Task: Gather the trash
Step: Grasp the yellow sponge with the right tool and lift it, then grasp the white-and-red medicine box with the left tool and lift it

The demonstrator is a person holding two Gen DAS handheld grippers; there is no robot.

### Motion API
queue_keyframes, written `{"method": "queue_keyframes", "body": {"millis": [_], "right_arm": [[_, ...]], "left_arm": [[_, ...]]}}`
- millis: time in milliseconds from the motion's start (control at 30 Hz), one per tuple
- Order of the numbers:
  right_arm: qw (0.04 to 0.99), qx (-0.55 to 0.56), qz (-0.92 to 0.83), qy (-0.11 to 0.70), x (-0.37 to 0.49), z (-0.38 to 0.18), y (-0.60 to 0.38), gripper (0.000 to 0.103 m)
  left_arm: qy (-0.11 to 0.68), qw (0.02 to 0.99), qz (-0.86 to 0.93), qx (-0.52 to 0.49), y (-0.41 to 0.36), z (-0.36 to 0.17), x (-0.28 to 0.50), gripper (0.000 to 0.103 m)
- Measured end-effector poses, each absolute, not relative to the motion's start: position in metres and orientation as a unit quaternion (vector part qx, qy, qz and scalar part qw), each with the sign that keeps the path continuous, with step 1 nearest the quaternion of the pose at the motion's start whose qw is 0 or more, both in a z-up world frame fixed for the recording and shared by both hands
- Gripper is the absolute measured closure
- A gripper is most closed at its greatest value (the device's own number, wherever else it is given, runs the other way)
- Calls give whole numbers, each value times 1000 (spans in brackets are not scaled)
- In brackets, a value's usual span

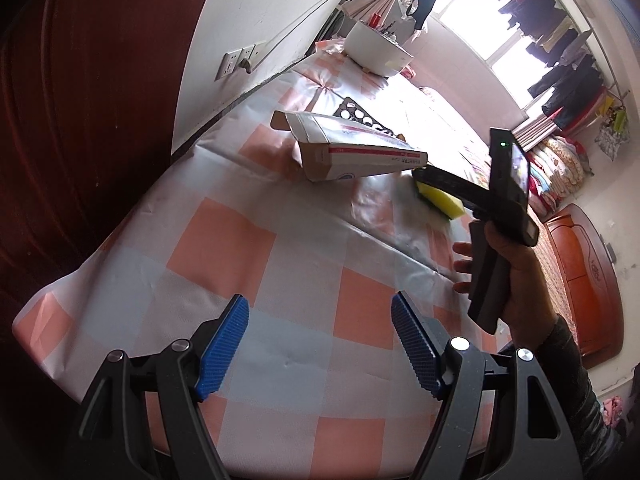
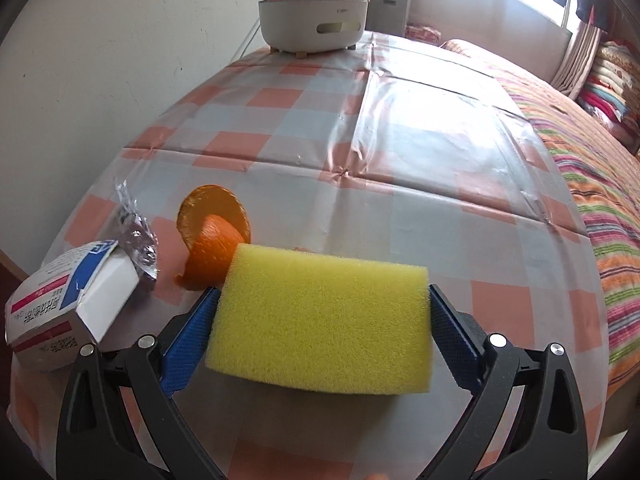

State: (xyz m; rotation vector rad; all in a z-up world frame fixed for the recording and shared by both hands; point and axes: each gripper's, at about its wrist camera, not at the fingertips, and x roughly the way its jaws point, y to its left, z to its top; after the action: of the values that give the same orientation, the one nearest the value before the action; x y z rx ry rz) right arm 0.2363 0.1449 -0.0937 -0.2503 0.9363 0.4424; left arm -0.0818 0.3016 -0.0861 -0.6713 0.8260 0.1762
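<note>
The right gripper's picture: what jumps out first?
A big yellow sponge fills the front, sitting between the right gripper's blue fingers. Just behind it lies bright orange peel, and a white medicine box sits at the left on the checked tablecloth.

The left gripper (image 1: 320,344) pointed steeply downward, jaws apart and empty. The right gripper (image 2: 320,320), gripped by a hand (image 1: 516,276), stood spread to its widest.

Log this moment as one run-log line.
left gripper: open, empty | right gripper: open around yellow sponge | nearby: orange peel, carton
</note>
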Motion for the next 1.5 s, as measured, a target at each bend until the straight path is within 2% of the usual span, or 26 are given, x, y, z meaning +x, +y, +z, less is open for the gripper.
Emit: {"method": "queue_keyframes", "body": {"millis": [167, 200, 333, 533, 700, 1000, 1300, 1500], "right_arm": [[850, -117, 210, 469, 242, -100, 139, 8], [845, -110, 214, 478, 242, -103, 135, 13], [847, -76, 225, 475, 239, -94, 115, 15], [862, -31, 243, 444, 211, -69, 63, 15], [878, 17, 256, 404, 165, -40, -3, 15], [879, 101, 249, 394, 127, -50, -66, 15], [877, 120, 281, 369, 118, -34, -55, 15], [876, 133, 291, 360, 112, -33, -64, 15]], "left_arm": [[392, 860, 83, -316, 301, -84, -81, 31], [392, 860, 83, -315, 301, -84, -81, 31], [391, 861, 81, -314, 302, -82, -77, 31], [373, 881, 78, -279, 303, -61, -63, 31], [353, 910, 67, -209, 301, -34, -36, 31], [434, 899, 28, 51, 256, -25, 63, 31], [528, 843, 43, 94, 238, -62, 115, 31], [552, 819, 85, 128, 245, -75, 138, 31]]}}
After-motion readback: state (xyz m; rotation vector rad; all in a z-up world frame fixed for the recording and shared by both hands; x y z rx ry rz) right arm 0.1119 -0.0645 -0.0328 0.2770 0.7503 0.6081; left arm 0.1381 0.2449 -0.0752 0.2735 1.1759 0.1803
